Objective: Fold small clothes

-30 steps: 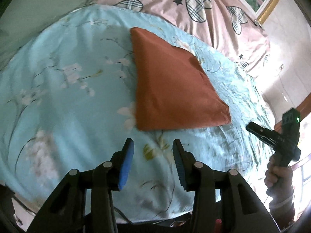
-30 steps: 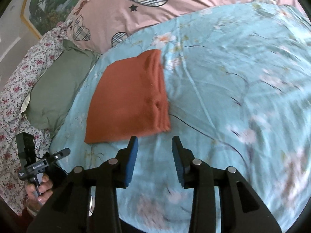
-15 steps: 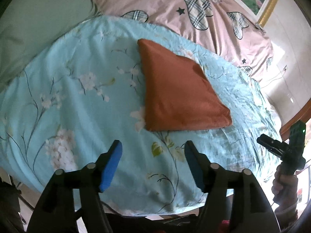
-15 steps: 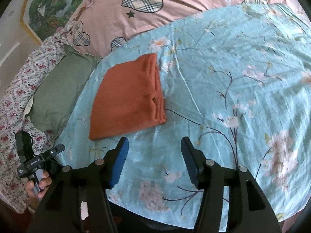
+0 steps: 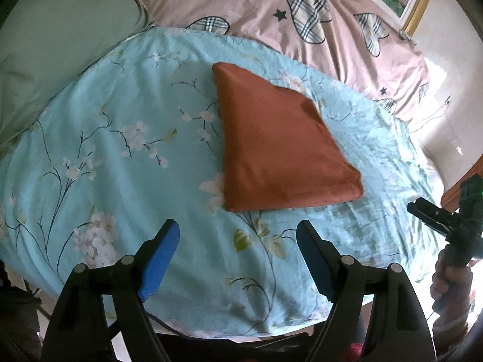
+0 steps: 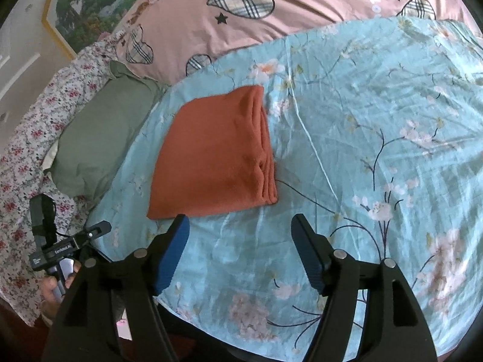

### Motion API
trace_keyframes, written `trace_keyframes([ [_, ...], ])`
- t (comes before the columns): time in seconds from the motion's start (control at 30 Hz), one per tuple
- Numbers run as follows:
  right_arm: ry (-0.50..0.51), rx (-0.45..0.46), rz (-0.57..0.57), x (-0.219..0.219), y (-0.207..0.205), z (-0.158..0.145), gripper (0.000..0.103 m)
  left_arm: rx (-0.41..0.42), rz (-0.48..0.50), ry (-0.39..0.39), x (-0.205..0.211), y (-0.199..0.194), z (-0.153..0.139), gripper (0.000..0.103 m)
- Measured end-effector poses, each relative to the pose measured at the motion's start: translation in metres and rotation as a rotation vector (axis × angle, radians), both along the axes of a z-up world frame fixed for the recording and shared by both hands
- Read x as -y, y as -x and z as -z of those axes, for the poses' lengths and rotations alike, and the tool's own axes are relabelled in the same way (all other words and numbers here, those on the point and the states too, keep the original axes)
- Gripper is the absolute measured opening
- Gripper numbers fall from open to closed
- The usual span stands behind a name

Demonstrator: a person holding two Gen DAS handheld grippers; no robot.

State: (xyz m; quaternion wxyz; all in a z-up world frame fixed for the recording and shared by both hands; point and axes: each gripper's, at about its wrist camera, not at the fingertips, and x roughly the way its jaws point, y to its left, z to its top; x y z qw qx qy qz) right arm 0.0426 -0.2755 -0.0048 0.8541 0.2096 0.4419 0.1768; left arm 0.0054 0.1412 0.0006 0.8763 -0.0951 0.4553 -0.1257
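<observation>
A folded rust-orange cloth (image 5: pixel 277 147) lies flat on the light blue floral sheet (image 5: pixel 126 157); it also shows in the right wrist view (image 6: pixel 217 154), with its stacked folded edges on its right side. My left gripper (image 5: pixel 238 241) is open and empty, held above the sheet just short of the cloth's near edge. My right gripper (image 6: pixel 240 235) is open and empty, near the cloth's near right corner. Each gripper shows at the edge of the other's view: the right one (image 5: pixel 443 220), the left one (image 6: pixel 66 244).
A pink quilt with plaid hearts (image 5: pixel 302 15) lies behind the cloth. A green pillow (image 6: pixel 99 138) sits to the left on a flowered sheet (image 6: pixel 24 138). A framed picture (image 6: pixel 99 3) hangs on the wall. The bed's near edge drops off below the grippers.
Both grippers have opened wider and pulled back from the cloth, which lies still and looks smaller in both views.
</observation>
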Motion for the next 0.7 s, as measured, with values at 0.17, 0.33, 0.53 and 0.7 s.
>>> trace_keyframes([
  [0.17, 0.054, -0.031, -0.012, -0.013, -0.006, 0.014, 0.071, -0.037, -0.013, -0.080, 0.009, -0.009, 0.015, 0.080],
  [0.33, 0.153, -0.014, -0.037, -0.030, -0.010, 0.016, 0.082, -0.020, -0.011, -0.224, 0.026, -0.016, 0.018, 0.081],
  [0.53, 0.242, 0.011, -0.094, -0.049, -0.017, 0.012, 0.089, 0.003, -0.013, -0.306, 0.041, -0.022, 0.018, 0.083],
  [0.7, 0.261, 0.049, -0.126, -0.057, -0.020, -0.004, 0.093, 0.013, -0.020, -0.330, 0.043, -0.026, 0.012, 0.083],
])
